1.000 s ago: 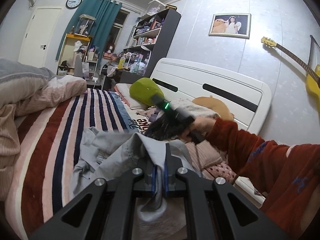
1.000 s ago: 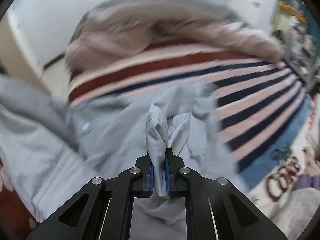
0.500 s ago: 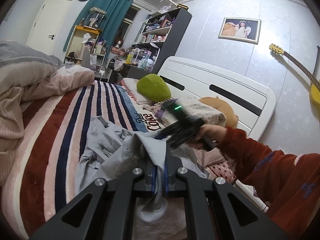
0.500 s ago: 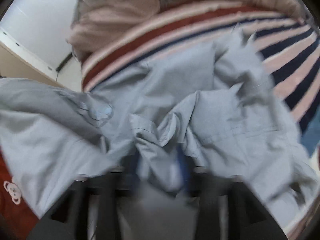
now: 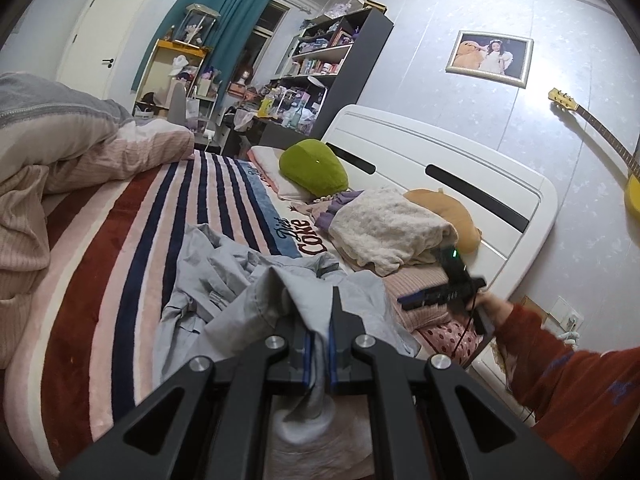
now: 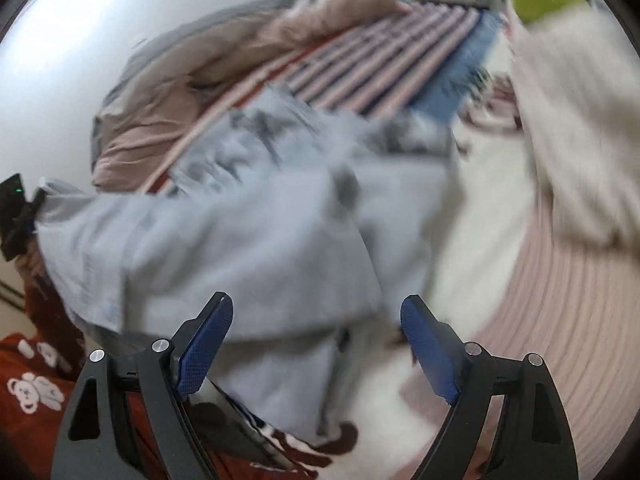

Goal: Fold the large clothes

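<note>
A light grey-blue garment [image 5: 224,280] lies crumpled on the striped bed blanket [image 5: 104,248]. My left gripper [image 5: 318,320] is shut on a fold of it and holds that fold raised. In the right wrist view the same garment [image 6: 248,232] spreads out blurred in front of my right gripper [image 6: 316,320], which is open and empty just above the cloth. The right gripper also shows in the left wrist view [image 5: 436,294], held by a hand in a red sleeve at the right of the bed.
A rumpled pink-brown duvet [image 5: 52,168] lies at the left. A green cushion [image 5: 312,168], a cream knit [image 5: 388,228] and pink folded items [image 5: 420,292] sit by the white headboard [image 5: 460,176]. A guitar [image 5: 600,136] hangs on the wall.
My right gripper has let go of the garment, opened and swung away to the right toward the headboard. My left gripper keeps its hold on the fold.
</note>
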The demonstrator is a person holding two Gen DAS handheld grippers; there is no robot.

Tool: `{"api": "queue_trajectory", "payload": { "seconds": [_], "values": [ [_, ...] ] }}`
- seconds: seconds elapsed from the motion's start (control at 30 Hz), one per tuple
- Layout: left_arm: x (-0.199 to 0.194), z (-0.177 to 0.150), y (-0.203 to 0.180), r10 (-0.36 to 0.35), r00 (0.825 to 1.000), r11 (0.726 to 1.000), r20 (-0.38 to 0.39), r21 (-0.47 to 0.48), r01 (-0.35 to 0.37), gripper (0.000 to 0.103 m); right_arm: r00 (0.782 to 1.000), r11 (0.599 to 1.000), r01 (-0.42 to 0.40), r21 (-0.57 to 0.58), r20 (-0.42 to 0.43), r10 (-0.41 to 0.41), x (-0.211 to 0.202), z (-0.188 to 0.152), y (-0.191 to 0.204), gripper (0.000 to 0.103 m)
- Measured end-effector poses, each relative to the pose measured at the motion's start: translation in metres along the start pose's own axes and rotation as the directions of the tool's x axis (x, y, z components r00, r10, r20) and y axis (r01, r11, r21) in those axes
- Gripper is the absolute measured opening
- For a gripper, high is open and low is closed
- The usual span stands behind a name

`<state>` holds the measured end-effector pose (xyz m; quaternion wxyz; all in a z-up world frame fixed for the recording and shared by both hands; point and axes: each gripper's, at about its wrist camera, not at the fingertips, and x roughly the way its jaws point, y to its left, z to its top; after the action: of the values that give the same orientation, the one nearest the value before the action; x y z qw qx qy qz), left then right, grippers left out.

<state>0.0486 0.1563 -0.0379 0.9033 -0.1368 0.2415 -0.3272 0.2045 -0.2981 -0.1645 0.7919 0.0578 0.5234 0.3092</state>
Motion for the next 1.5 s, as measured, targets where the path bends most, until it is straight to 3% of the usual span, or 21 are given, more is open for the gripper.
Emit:
{"api": "queue_trajectory", "payload": {
  "seconds": [0.03,0.07,0.13,0.23,0.3,0.4,0.5,0.63,0.67,0.7,0.73,0.9,1.03,1.1,1.2,1.3,1.37,1.43,1.5],
  "values": [
    [0.0,0.001,-0.001,0.003,1.0,1.0,-0.002,0.001,-0.003,0.004,0.999,0.998,-0.05,0.027,0.019,0.049,0.004,-0.004,-0.004,0.084],
    [0.001,0.001,-0.002,0.006,1.0,1.0,-0.004,-0.002,-0.006,0.004,0.985,0.982,-0.166,0.089,0.07,0.16,0.011,-0.011,-0.011,0.084],
    [0.002,0.002,-0.001,0.006,1.0,1.0,-0.006,-0.008,-0.006,0.004,0.953,0.944,-0.288,0.162,0.147,0.266,0.023,-0.016,-0.021,0.084],
    [0.004,0.004,0.0,0.017,1.0,1.0,-0.007,-0.014,-0.017,0.004,0.934,0.923,-0.332,0.194,0.204,0.293,0.037,-0.015,-0.023,0.082],
    [0.005,0.005,0.002,0.026,1.0,0.999,-0.007,-0.017,-0.026,0.004,0.925,0.922,-0.338,0.186,0.245,0.29,0.042,-0.01,-0.019,0.07],
    [0.007,0.007,0.004,0.039,0.999,0.999,-0.006,-0.017,-0.039,0.004,0.925,0.941,-0.291,0.173,0.302,0.23,0.037,-0.006,-0.008,0.06],
    [0.009,0.01,0.006,0.048,0.999,0.999,-0.006,-0.018,-0.048,0.004,0.918,0.958,-0.231,0.169,0.363,0.157,0.027,-0.005,0.002,0.057],
    [0.014,0.013,0.009,0.066,0.998,0.998,-0.011,-0.015,-0.066,0.004,0.92,0.991,-0.057,0.124,0.392,0.004,0.013,-0.002,0.022,0.049],
    [0.015,0.014,0.01,0.063,0.998,0.998,-0.013,-0.015,-0.063,0.004,0.914,0.993,0.02,0.118,0.4,-0.066,0.009,-0.002,0.029,0.039],
    [0.016,0.016,0.01,0.058,0.998,0.998,-0.014,-0.016,-0.058,0.004,0.907,0.993,0.048,0.11,0.412,-0.09,0.005,-0.002,0.033,0.018],
    [0.018,0.018,0.01,0.055,0.998,0.998,-0.016,-0.013,-0.055,0.004,0.899,0.993,0.061,0.105,0.426,-0.1,0.001,-0.004,0.037,0.01],
    [0.03,0.037,0.003,0.033,0.999,0.999,-0.021,0.022,-0.033,0.004,0.836,0.984,0.154,0.088,0.52,-0.177,-0.037,-0.017,0.059,0.003],
    [0.044,0.064,0.004,0.029,0.999,0.999,-0.023,0.04,-0.028,0.004,0.818,0.979,0.174,0.106,0.538,-0.203,-0.072,-0.016,0.065,0.003],
    [0.062,0.081,0.011,0.082,0.995,0.995,-0.054,0.058,-0.079,0.004,0.823,0.975,0.175,0.14,0.523,-0.222,-0.086,-0.005,0.058,0.002],
    [0.11,0.101,0.039,0.175,0.973,0.984,-0.153,0.071,-0.166,0.004,0.86,0.962,0.205,0.182,0.435,-0.266,-0.087,0.021,0.04,0.003],
    [0.172,0.104,0.087,0.256,0.927,0.967,-0.275,0.062,-0.248,0.004,0.91,0.95,0.209,0.231,0.311,-0.275,-0.064,0.048,0.011,0.004],
    [0.215,0.099,0.125,0.266,0.895,0.961,-0.357,0.018,-0.278,0.005,0.923,0.944,0.224,0.242,0.26,-0.285,-0.044,0.062,-0.006,0.005],
    [0.244,0.09,0.151,0.261,0.87,0.954,-0.418,-0.024,-0.298,0.007,0.93,0.933,0.236,0.27,0.218,-0.298,-0.021,0.073,-0.026,0.012],
    [0.27,0.075,0.173,0.232,0.839,0.953,-0.493,-0.06,-0.298,0.007,0.941,0.929,0.216,0.3,0.192,-0.28,-0.007,0.079,-0.041,0.027]
  ]
}}
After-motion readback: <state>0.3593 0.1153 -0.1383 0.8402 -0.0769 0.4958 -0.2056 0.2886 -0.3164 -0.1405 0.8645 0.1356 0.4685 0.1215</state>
